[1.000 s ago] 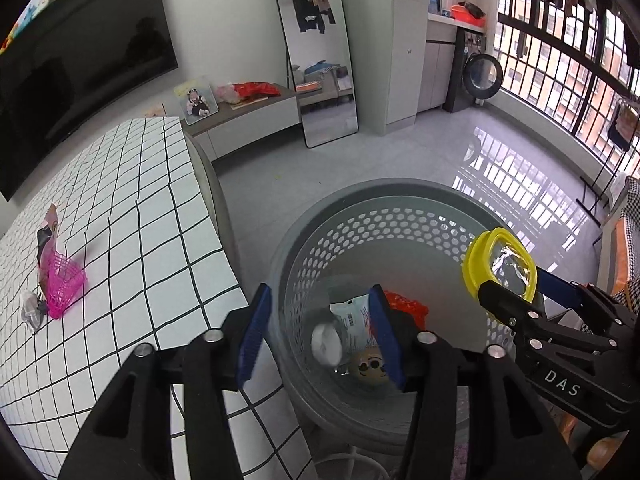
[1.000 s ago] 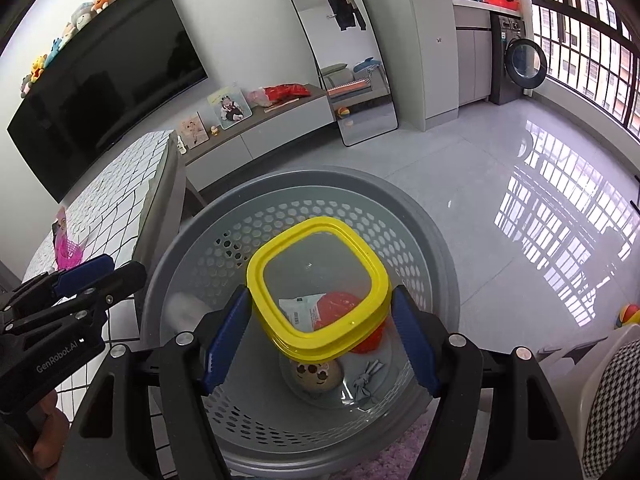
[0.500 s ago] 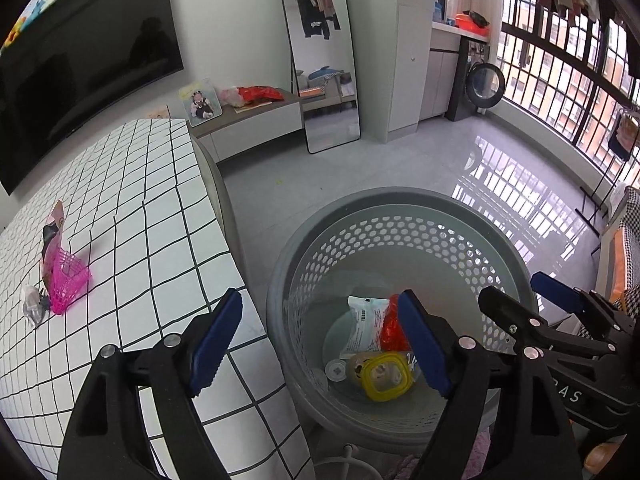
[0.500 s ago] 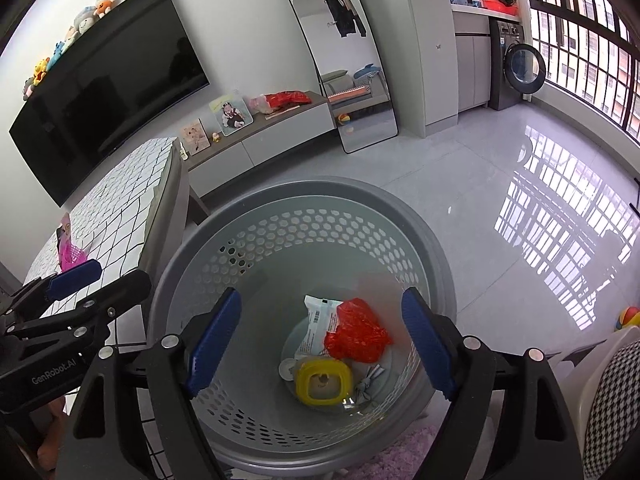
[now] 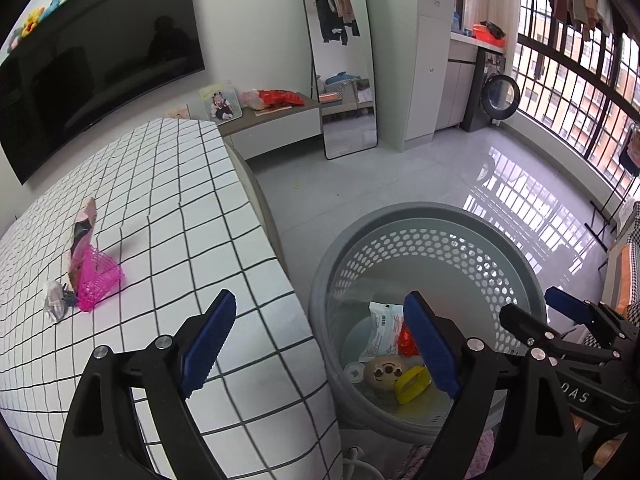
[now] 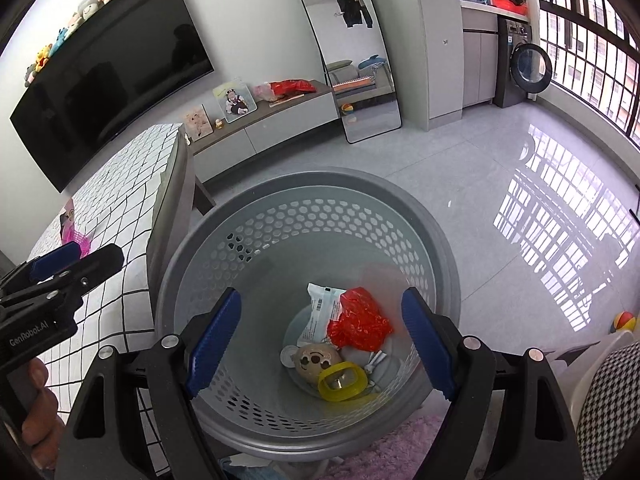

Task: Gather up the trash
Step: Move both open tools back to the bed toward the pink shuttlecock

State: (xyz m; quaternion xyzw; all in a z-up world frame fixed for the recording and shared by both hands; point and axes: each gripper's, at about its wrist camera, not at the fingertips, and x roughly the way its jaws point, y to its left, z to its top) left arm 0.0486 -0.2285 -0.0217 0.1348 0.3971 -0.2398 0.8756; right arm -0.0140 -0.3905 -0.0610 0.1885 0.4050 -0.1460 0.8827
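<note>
While both grippers, left (image 5: pixel 320 344) and right (image 6: pixel 322 338), hover with jaws released, nothing is gripped. Yellow lid (image 6: pixel 343 376) lies in basket (image 6: pixel 280 192); pink wrapper (image 5: pixel 96 276) on bench (image 5: pixel 180 208).

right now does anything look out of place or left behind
Yes: on the checkered table a pink mesh basket lies tipped beside a snack wrapper and a crumpled clear wrapper, not yet collected. The grey bin holds its trash, including the yellow ring. Both grippers' jaws are open and empty.
</note>
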